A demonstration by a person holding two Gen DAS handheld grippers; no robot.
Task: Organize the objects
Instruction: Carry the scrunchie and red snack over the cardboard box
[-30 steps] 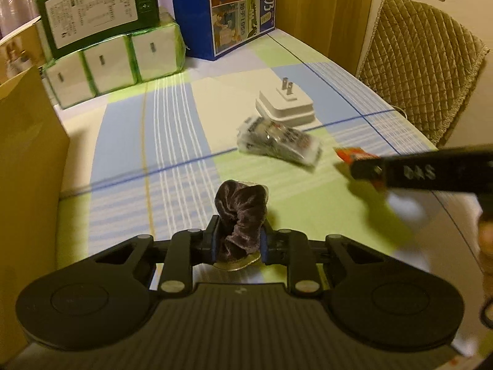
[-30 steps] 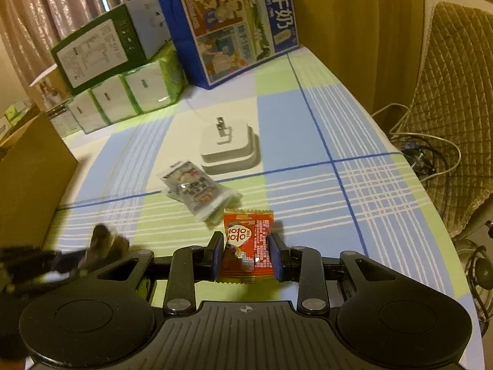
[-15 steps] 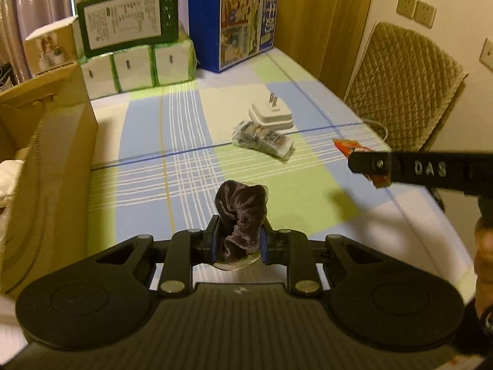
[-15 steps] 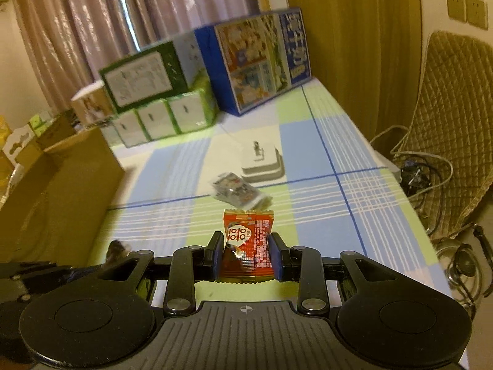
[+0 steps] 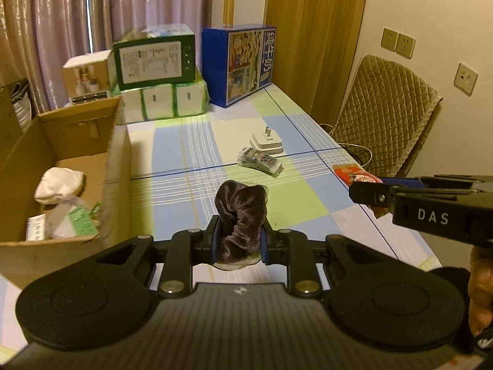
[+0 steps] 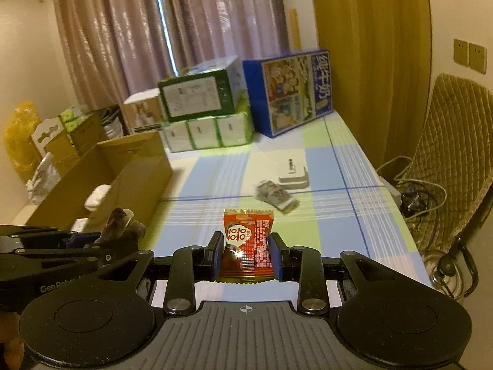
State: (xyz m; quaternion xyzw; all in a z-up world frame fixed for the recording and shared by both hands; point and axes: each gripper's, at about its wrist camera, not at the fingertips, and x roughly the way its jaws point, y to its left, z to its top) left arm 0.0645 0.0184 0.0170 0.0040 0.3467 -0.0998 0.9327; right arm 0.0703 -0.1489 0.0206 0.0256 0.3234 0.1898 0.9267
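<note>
Left gripper (image 5: 239, 240): pressed onto dark velvet scrunchie (image 5: 242, 214), which bunches upright between the pads, lifted clear of the cloth.
Right gripper (image 6: 246, 257): pinching red snack packet (image 6: 248, 245), long axis pointing away toward 12, also off the table.
Key relation: open cardboard box (image 5: 118, 145) lies at 10 o'clock from left gripper, near; at 10 from the right one too, but farther, across the left tool.
Nearer arm: left, likely drops first.
Box contents: white bundle (image 5: 60, 183), some packaging.
Left on table: silver sachet (image 5: 260, 163) touching white plug adapter (image 5: 266, 141), both 12 to 1 o'clock.
</note>
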